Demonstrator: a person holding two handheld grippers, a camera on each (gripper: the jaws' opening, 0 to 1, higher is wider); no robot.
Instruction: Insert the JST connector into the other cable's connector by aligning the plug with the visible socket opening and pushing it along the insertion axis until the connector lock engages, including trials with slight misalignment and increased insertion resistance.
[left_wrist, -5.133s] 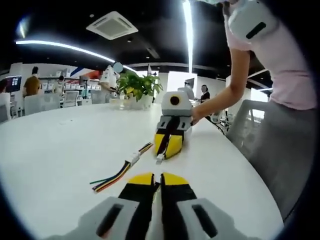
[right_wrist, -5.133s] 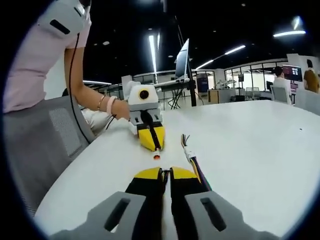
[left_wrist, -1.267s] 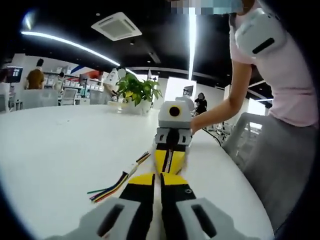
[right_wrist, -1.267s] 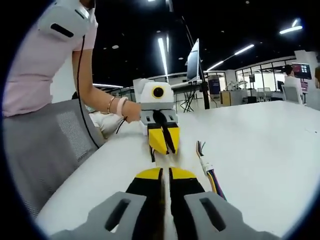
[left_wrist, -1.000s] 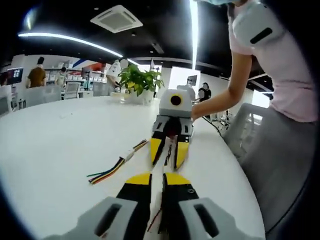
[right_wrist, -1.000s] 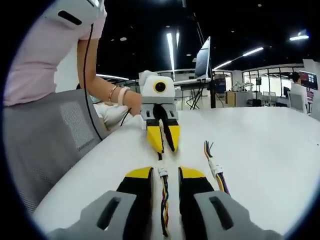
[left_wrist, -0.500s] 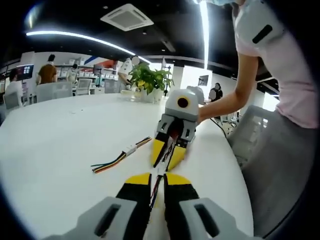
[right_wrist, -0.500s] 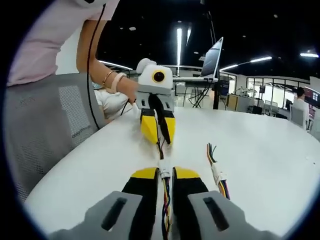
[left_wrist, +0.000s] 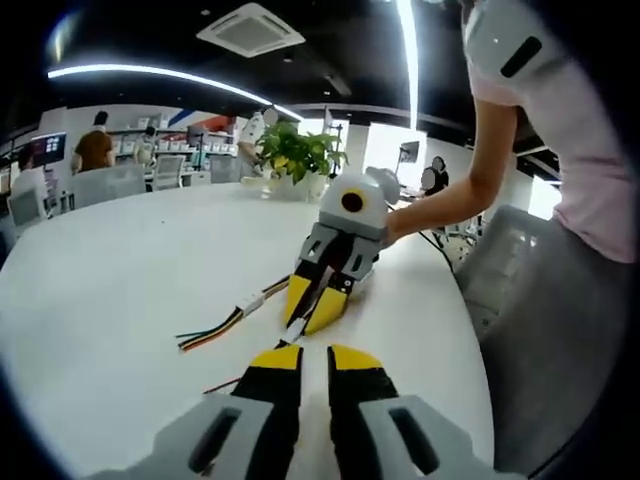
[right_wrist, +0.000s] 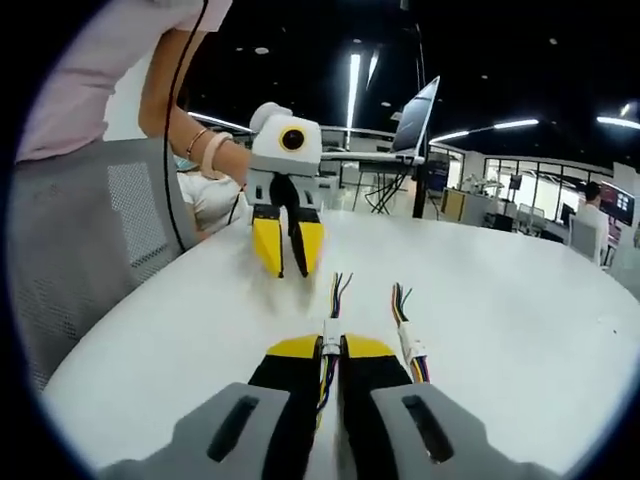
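My right gripper (right_wrist: 332, 350) is shut on a multicoloured cable (right_wrist: 336, 290) just behind its white JST connector (right_wrist: 330, 335); the loose wire ends fan out ahead of the jaws. In the left gripper view the same gripper (left_wrist: 303, 322) points at me with the white connector (left_wrist: 293, 329) at its tips. My left gripper (left_wrist: 314, 358) is open and holds nothing; from the right gripper view it (right_wrist: 287, 262) hovers over the table with its yellow fingers apart. The second cable (right_wrist: 408, 340) lies on the white table (right_wrist: 500, 300), also seen as a cable with a white connector (left_wrist: 252, 301).
A person in a pink top (left_wrist: 560, 130) stands at the table edge beside a grey mesh chair (right_wrist: 90, 240). A potted plant (left_wrist: 292, 160) stands at the far side. A monitor (right_wrist: 425, 115) rises behind the table.
The left gripper has opened and let go of the cable that ran between both grippers, and has drawn back. The right gripper keeps hold of it.
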